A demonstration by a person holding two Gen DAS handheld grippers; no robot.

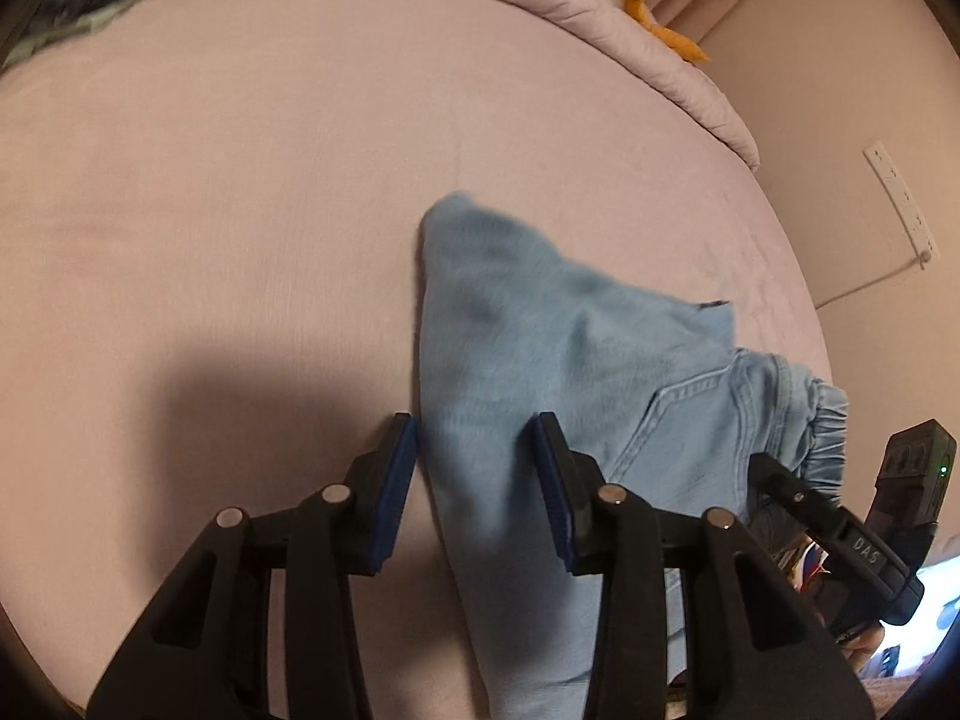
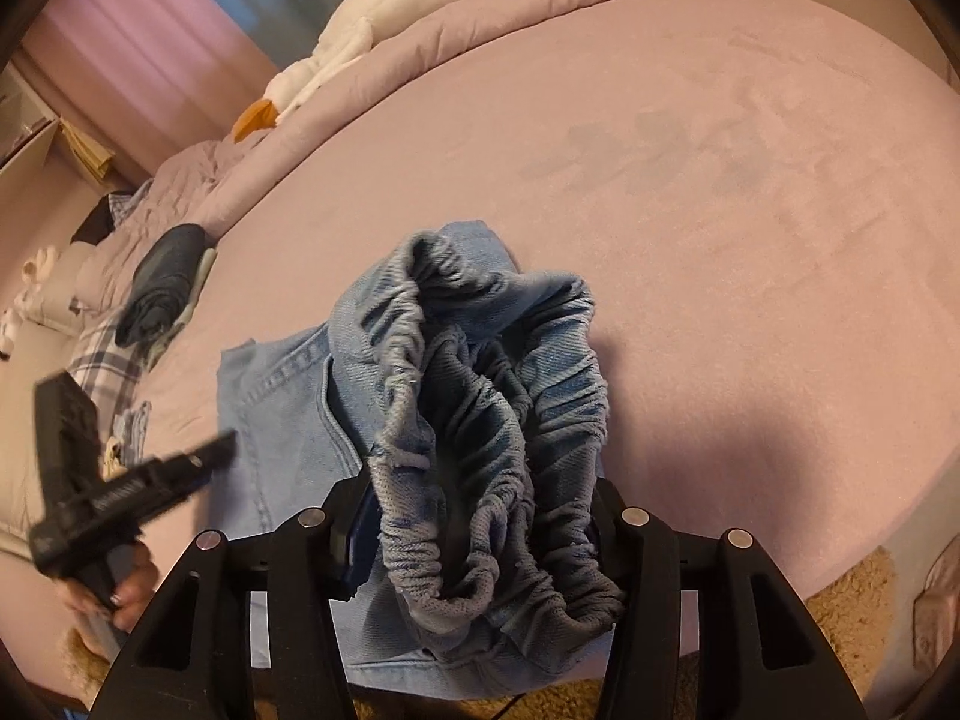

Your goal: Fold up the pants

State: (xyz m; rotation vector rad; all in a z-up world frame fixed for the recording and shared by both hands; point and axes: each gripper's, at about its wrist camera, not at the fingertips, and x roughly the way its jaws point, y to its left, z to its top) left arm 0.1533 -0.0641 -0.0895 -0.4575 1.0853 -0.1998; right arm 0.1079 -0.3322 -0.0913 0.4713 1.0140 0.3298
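The right gripper [image 2: 474,534] pinches the bunched waistband [image 2: 480,420] of the pants [image 1: 540,360] on the bed [image 1: 240,180], the left gripper [image 1: 477,492] is half open over a leg, gripping nothing, so folding has barely begun.

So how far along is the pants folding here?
Done: little; the light blue denim pants lie rumpled on the lilac bedsheet. In hand: the right gripper clamps the bunched elastic waistband; the left gripper straddles a leg, not gripping. Left: flattening and every fold.
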